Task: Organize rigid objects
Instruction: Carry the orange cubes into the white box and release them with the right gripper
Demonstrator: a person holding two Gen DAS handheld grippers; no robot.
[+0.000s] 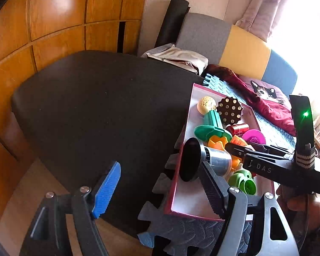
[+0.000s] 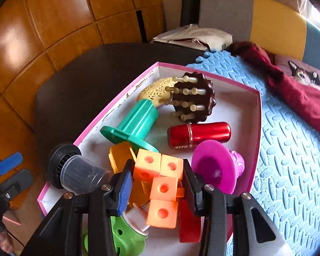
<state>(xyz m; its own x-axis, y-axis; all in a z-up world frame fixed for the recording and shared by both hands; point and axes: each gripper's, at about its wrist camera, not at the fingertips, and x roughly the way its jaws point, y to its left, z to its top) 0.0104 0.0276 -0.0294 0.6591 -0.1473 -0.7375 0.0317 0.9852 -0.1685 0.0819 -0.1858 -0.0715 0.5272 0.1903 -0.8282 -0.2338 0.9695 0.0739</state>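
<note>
A pink-rimmed white box (image 2: 204,70) on a blue foam mat holds several toys. My right gripper (image 2: 157,188) is shut on an orange block piece with holes (image 2: 160,179) above the box's near end. My left gripper (image 1: 160,188) is open and empty at the box's left edge; its blue pad (image 1: 106,189) hangs over the black table, its dark pad (image 1: 213,189) is over the box. A black-capped grey cup (image 2: 74,168) lies on the box's left rim, also seen in the left wrist view (image 1: 204,160).
The box holds a teal flanged piece (image 2: 134,123), a brown pegged disc (image 2: 194,98), a red cylinder (image 2: 200,134), a magenta cup (image 2: 215,166) and a green piece (image 2: 125,239). A black table (image 1: 96,106) lies left; wooden cabinets (image 1: 53,21) behind; red cloth (image 2: 298,93) right.
</note>
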